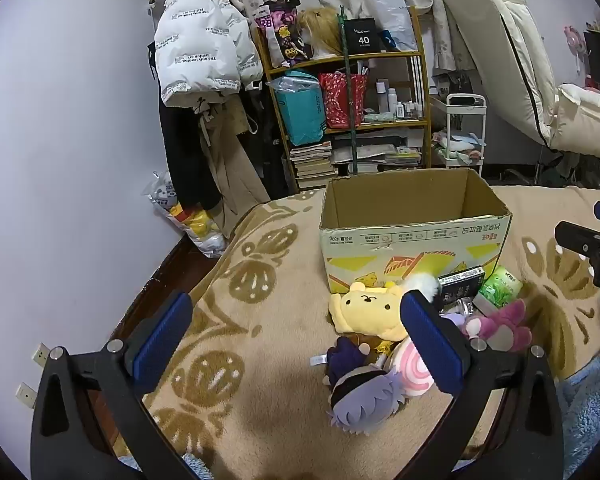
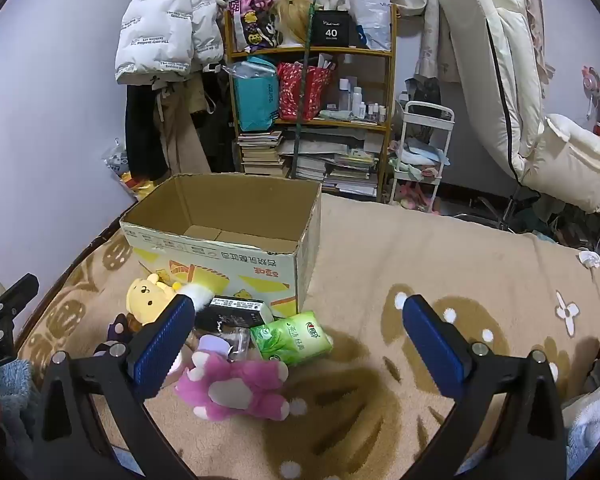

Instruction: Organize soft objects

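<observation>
Left gripper (image 1: pixel 296 334) with fingers (image 1: pixel 162 340) spread wide, nothing between them but patterned blanket (image 1: pixel 260 320). Just beyond the right finger: yellow bear plush (image 1: pixel 364 312); beside its inner face, purple-haired doll (image 1: pixel 360 396) and pink swirl plush (image 1: pixel 414 372). Right gripper (image 2: pixel 296 340), fingers (image 2: pixel 434 344) likewise fully apart, framing pink plush (image 2: pixel 236 388) and green tissue pack (image 2: pixel 292 338) near the left finger. Ahead of both: open cardboard box (image 1: pixel 412 236) on the bed, empty.
</observation>
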### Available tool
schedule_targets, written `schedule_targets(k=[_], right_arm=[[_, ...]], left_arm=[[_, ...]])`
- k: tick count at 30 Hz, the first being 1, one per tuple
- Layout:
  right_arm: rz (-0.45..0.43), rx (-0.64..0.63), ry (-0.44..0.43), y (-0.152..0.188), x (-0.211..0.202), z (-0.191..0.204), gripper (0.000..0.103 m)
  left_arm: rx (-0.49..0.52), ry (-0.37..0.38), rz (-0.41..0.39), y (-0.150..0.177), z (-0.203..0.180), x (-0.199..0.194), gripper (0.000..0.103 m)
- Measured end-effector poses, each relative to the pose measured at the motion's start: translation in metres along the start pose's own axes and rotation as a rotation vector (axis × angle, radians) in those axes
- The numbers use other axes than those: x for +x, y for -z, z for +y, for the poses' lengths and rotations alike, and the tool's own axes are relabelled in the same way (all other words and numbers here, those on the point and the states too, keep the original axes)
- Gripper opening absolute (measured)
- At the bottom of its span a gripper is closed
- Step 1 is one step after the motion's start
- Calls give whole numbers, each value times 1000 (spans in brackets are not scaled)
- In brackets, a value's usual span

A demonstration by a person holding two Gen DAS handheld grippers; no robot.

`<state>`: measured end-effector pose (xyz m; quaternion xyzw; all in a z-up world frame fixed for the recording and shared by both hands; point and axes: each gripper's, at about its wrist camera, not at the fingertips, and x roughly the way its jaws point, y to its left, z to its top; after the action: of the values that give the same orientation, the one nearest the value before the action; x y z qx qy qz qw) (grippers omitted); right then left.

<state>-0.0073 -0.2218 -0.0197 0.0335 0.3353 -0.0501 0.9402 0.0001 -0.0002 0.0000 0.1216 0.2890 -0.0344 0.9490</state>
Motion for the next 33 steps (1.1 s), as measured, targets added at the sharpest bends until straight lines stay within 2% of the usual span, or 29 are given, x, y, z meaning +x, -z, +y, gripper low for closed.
schedule_targets(k=[33], right_arm=[[2, -9, 7, 0, 1, 0, 103]], left_arm=[[5, -6, -3, 0, 0, 0, 102]])
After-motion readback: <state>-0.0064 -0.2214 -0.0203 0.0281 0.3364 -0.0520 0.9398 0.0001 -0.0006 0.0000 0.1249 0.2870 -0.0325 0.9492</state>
